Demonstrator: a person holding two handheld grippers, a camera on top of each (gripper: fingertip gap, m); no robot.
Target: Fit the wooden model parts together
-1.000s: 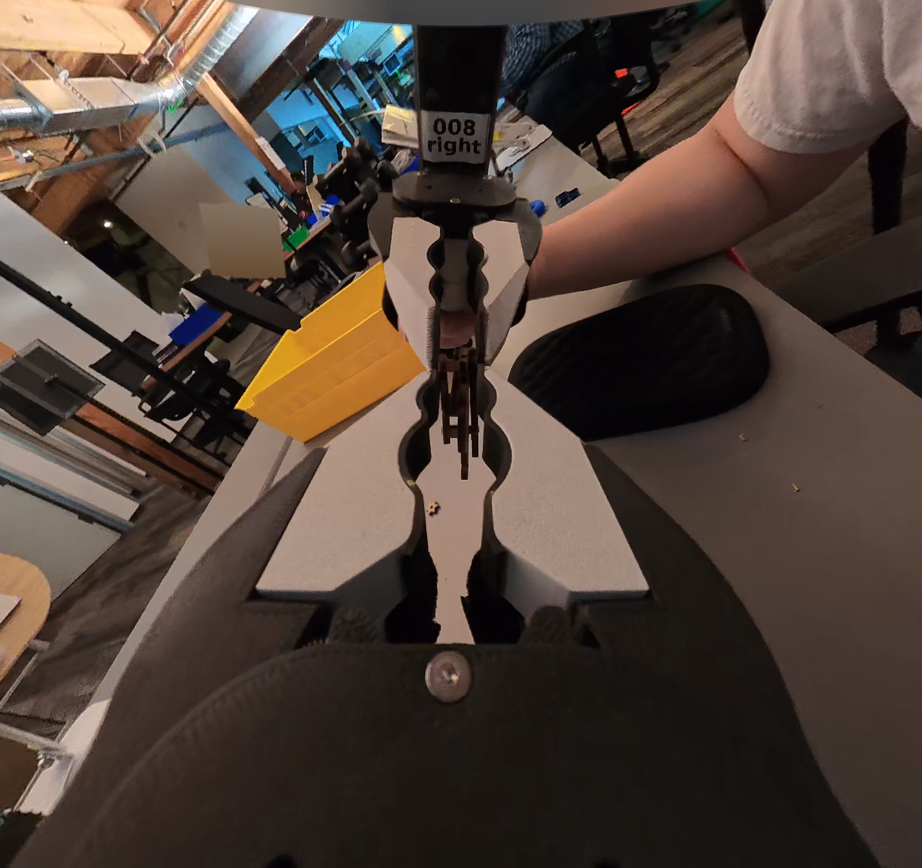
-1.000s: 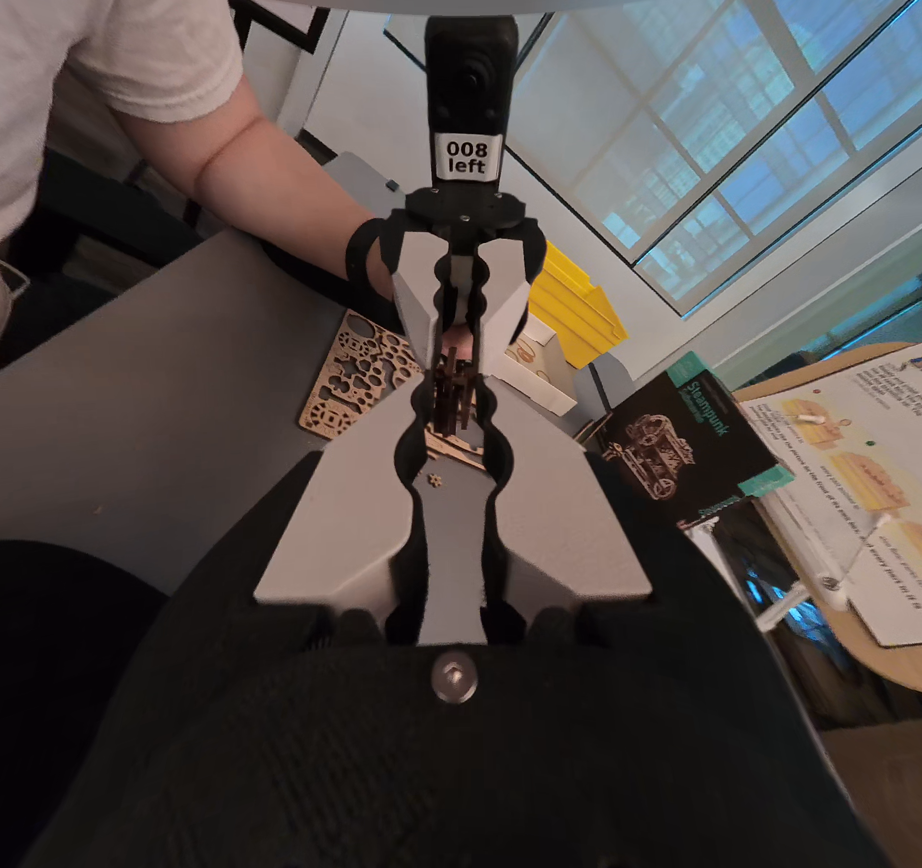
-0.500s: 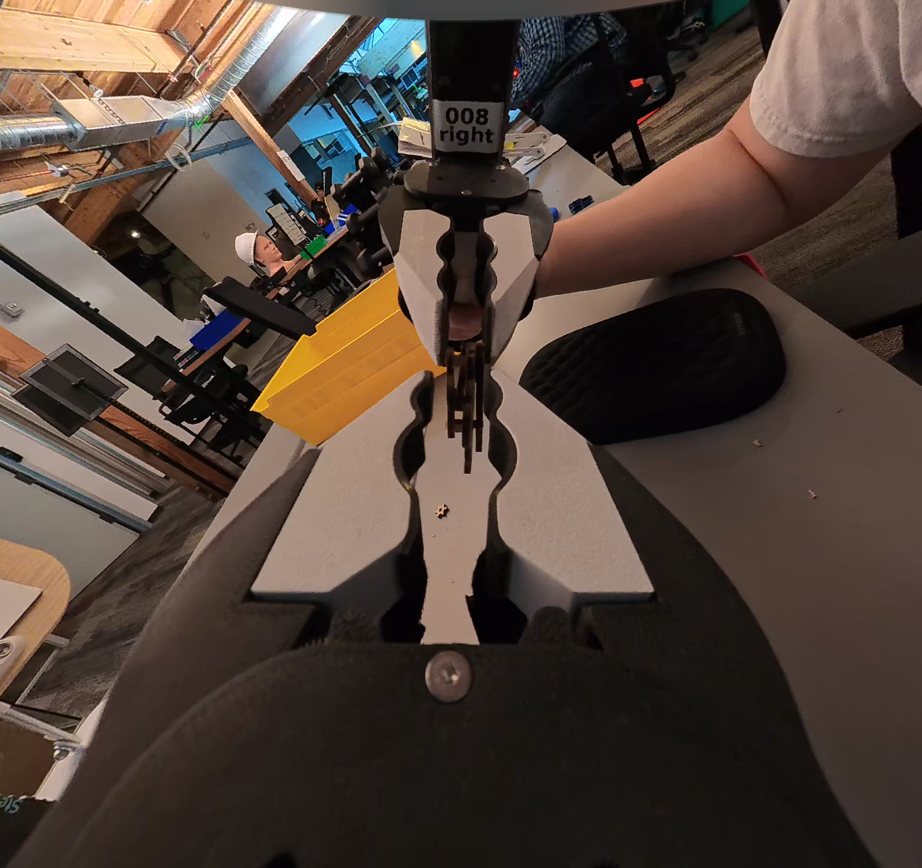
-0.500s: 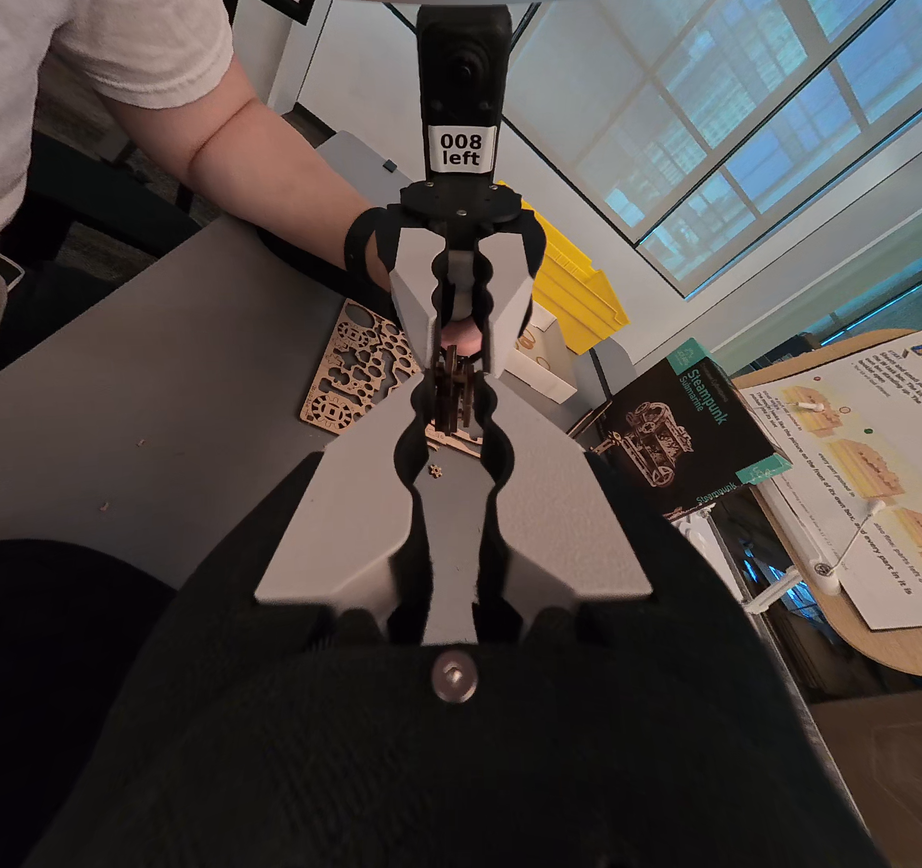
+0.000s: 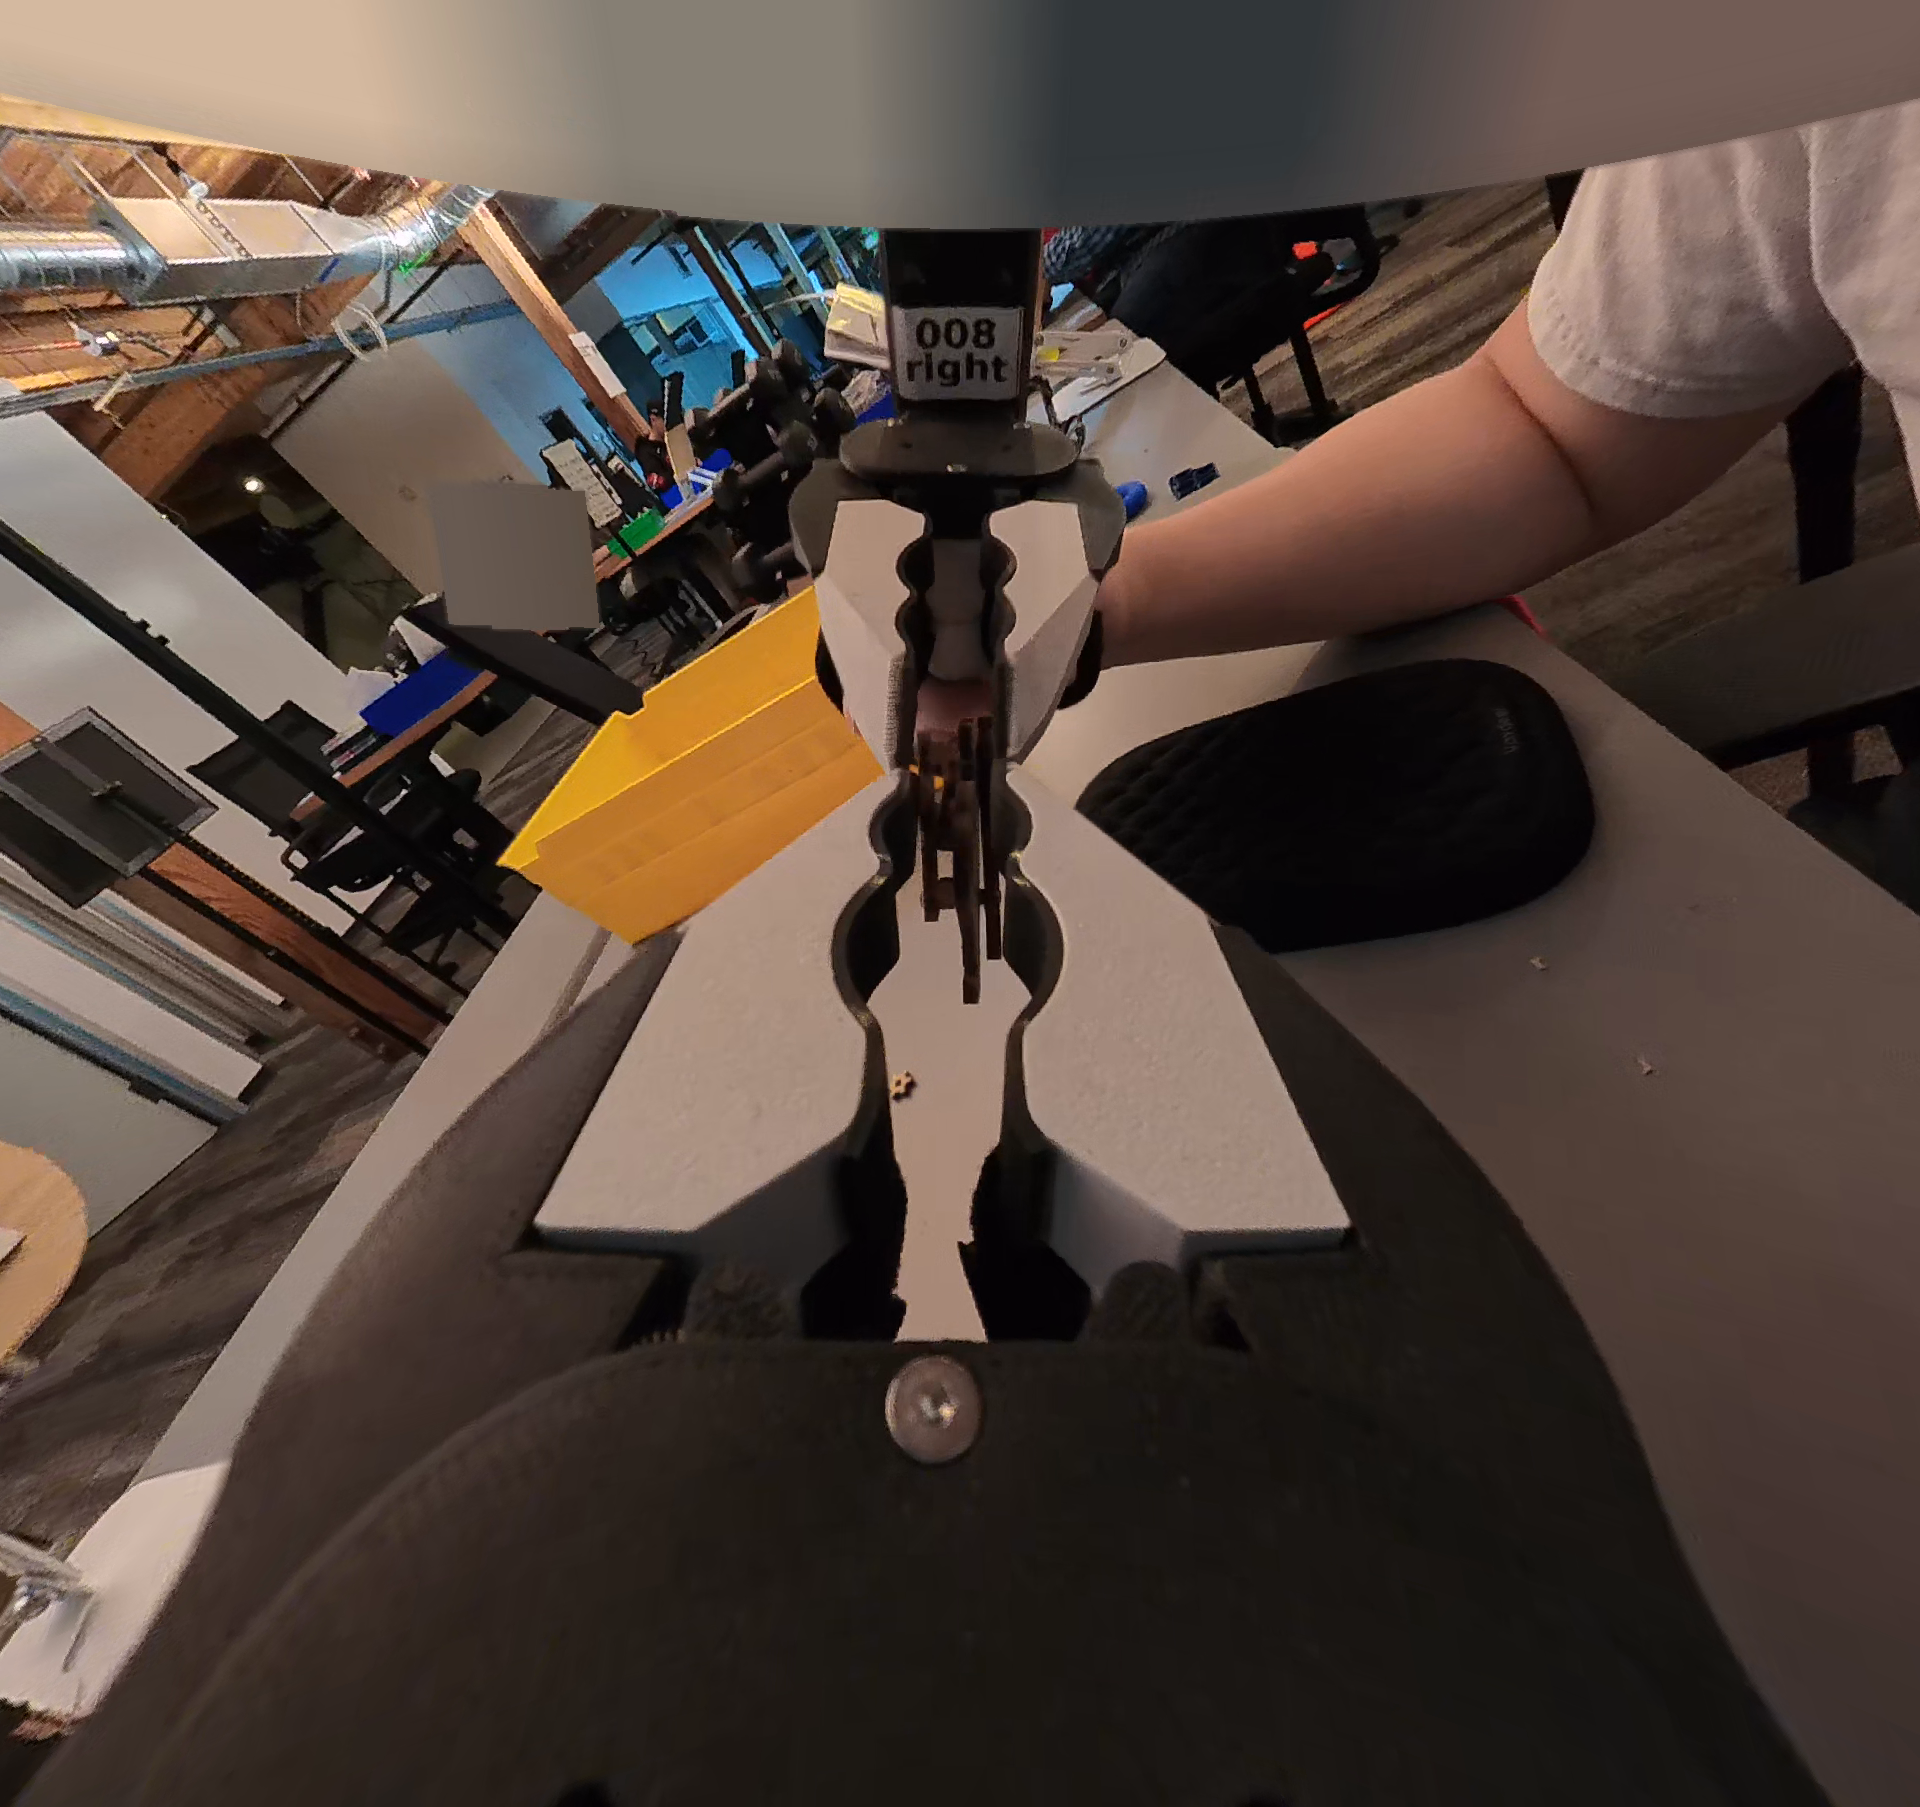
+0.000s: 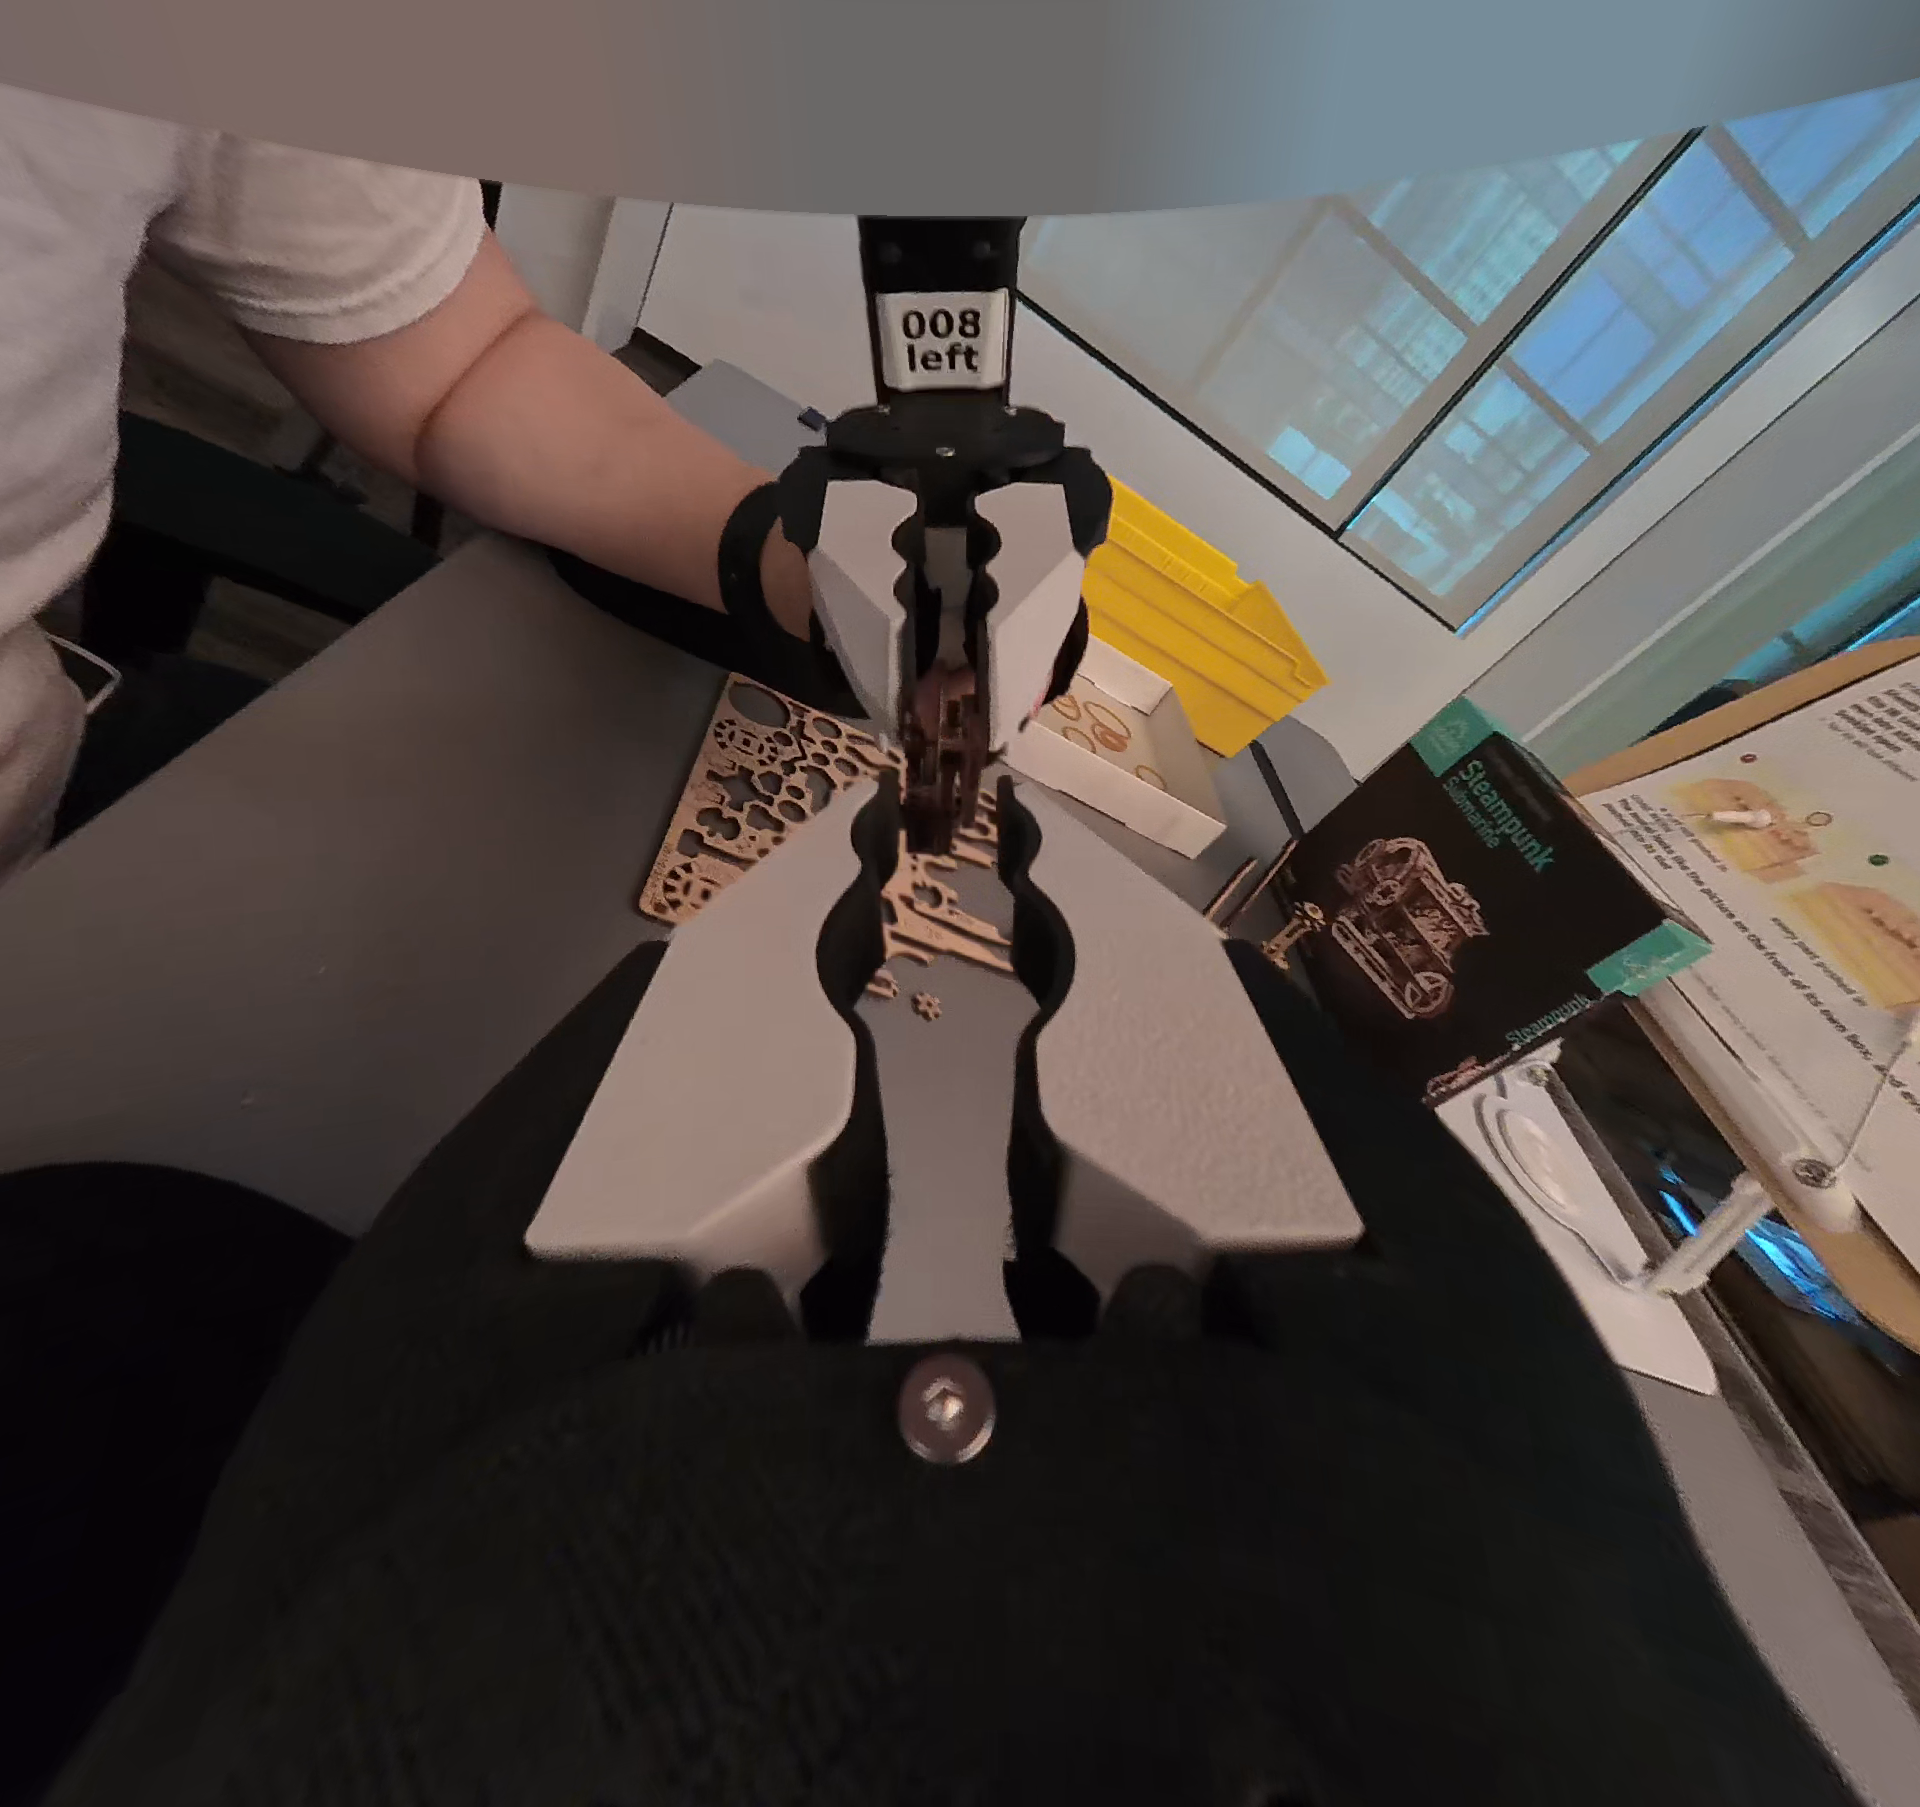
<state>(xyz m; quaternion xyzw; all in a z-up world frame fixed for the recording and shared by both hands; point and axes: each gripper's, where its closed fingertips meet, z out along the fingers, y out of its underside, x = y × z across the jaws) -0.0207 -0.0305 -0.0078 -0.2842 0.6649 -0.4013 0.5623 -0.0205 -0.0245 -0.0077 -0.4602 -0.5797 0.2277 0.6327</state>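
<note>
A small dark wooden assembly of thin laser-cut plates is held in the air between both grippers, which face each other tip to tip above the grey table. My left gripper is shut on its near end. My right gripper is shut on its far end. In the right wrist view the assembly sits between my right gripper and my left gripper. A tiny wooden gear lies on the table below. The joint between the parts is hidden by the fingers.
A punched-out wooden parts sheet lies on the table. Nearby are a white box, yellow bins, a dark kit box and an instruction sheet. A black pad lies to the right. The person's arm reaches in. The tips of both grippers are at nearly the same place.
Both grippers stay shut on the assembly, tip to tip. The pair has shifted slightly over the table, and more of the parts sheet shows below them.
</note>
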